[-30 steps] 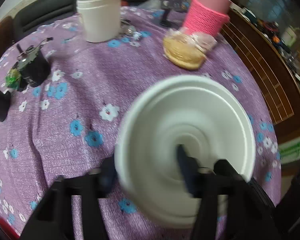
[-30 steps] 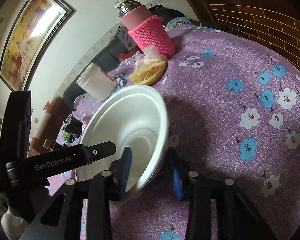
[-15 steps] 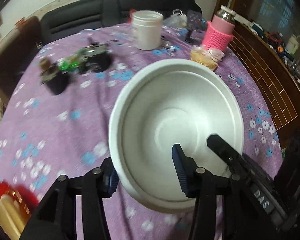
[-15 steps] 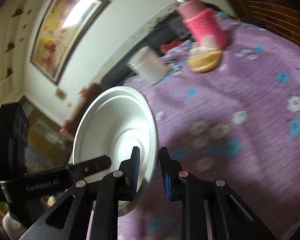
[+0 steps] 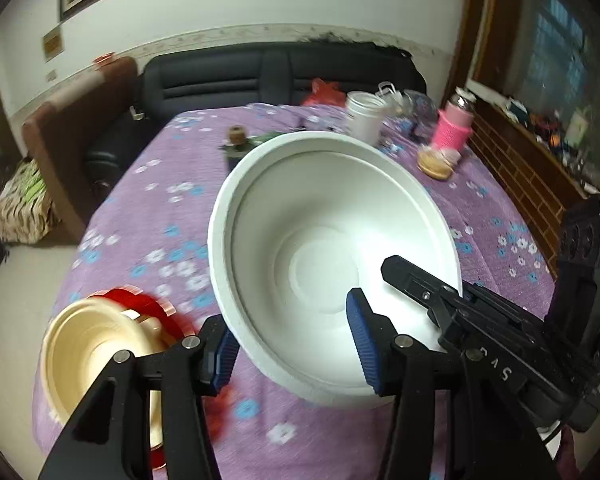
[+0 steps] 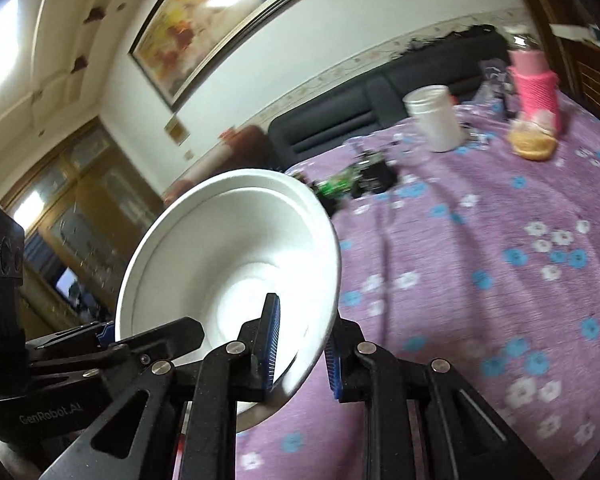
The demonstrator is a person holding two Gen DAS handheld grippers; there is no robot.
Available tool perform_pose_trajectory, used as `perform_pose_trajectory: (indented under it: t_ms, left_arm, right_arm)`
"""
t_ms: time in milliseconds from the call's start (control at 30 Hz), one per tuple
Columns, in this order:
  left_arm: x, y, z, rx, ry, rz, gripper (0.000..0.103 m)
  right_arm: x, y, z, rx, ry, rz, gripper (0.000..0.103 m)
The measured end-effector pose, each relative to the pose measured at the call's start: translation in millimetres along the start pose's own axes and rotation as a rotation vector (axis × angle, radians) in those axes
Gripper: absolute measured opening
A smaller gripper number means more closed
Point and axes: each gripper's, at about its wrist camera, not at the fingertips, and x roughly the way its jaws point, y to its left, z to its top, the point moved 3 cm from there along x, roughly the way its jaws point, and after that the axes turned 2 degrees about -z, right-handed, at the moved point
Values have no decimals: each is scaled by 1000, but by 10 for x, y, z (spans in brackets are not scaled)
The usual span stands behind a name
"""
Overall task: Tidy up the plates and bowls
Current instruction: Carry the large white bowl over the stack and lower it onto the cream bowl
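The white bowl (image 5: pixel 332 252) is held in the air above the bench (image 5: pixel 148 208), tilted, its near rim straddled by both grippers. It is judged light, thin-walled and easily dented, probably foam or pulp, so the rim is the place to be pinched, gently. The right gripper (image 6: pixel 300 352) is closed on the rim, one finger inside, one outside. The left gripper (image 5: pixel 292 344) is spread wide around the wall; firm contact cannot be confirmed. A cream bowl (image 5: pixel 96 344) is seen at the bench's near left edge.
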Motion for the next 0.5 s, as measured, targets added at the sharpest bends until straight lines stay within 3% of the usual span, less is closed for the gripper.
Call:
perform_pose_trajectory:
  t_ms: [167, 333, 500]
  left_arm:
    - [-288, 568, -223, -103, -18, 6, 51]
    - [-416, 1138, -467, -203, -28, 64, 51]
    - [-421, 1520, -689, -250, -15, 130, 51]
  right_arm:
    - [210, 597, -57, -71, 49, 41, 23]
    - [553, 1155, -277, -142, 122, 78, 24]
    - [956, 1451, -521, -177, 213, 91, 24]
